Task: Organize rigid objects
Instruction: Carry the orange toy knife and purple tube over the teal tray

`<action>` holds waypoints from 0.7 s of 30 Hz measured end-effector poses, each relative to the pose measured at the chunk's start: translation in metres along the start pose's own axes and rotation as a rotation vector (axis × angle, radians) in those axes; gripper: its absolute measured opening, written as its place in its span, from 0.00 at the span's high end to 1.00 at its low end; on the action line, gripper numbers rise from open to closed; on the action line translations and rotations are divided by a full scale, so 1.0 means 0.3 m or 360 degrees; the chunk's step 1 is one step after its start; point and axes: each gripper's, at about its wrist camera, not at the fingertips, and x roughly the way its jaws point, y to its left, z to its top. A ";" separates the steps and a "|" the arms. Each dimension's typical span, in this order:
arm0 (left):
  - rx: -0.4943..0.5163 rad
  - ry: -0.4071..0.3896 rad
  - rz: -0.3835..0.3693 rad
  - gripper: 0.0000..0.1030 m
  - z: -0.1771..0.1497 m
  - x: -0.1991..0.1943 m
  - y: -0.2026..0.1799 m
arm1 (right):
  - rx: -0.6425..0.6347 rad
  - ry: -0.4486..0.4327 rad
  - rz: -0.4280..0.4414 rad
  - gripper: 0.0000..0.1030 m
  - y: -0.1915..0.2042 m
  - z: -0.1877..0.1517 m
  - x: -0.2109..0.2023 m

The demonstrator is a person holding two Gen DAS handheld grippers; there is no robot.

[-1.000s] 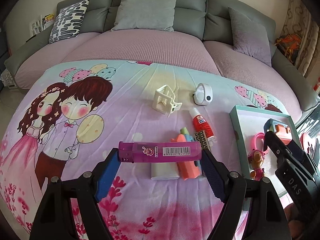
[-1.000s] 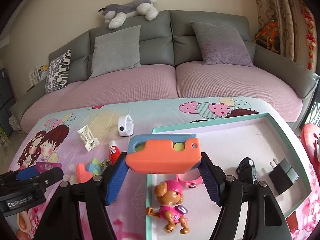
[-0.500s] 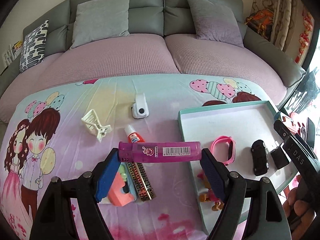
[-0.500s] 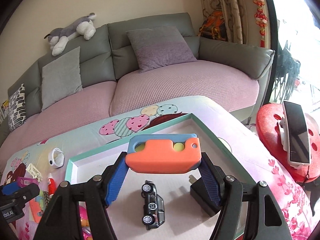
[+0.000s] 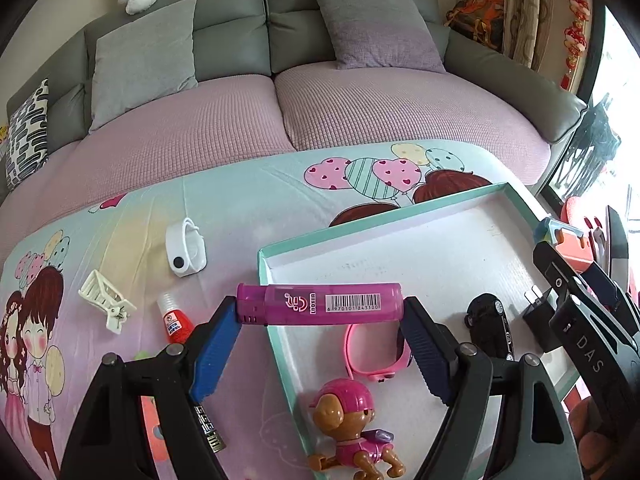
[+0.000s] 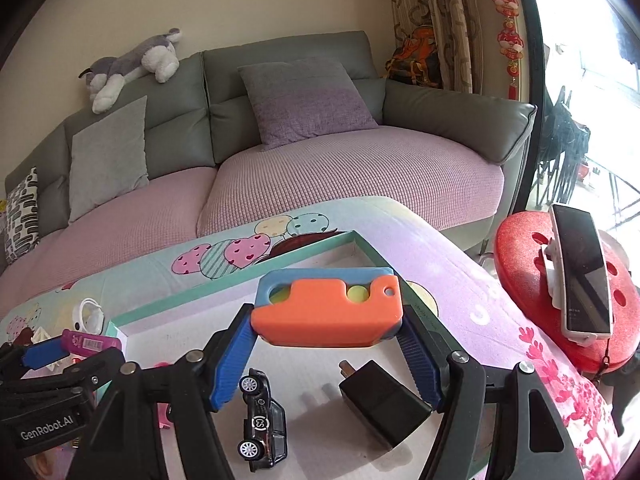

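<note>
Far beyond the jaws, a grey sofa (image 6: 304, 80) with a pink seat cover (image 5: 384, 116) fills the background. A plush husky (image 6: 132, 66) lies along its backrest, up and to the left of the jaws. A purple cushion (image 6: 304, 100) leans straight ahead, a grey cushion (image 6: 108, 156) to its left, a black-and-white patterned cushion (image 6: 22, 212) at the far left. Right of the jaws, a phone (image 6: 582, 272) stands tilted on a red stool (image 6: 520, 256). Patterned curtains (image 6: 436, 24) hang behind.
</note>
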 end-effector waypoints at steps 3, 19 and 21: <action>0.0016 0.0008 -0.0010 0.21 -0.003 0.022 -0.020 | -0.0011 0.0001 0.0010 0.29 0.009 -0.003 0.001; 0.0029 0.0061 0.0007 0.21 -0.023 0.079 -0.036 | -0.0061 0.0074 -0.0010 0.29 0.024 -0.027 0.037; 0.0023 0.0070 0.0004 0.21 -0.027 0.086 -0.036 | -0.0071 0.0082 -0.0013 0.29 0.029 -0.029 0.041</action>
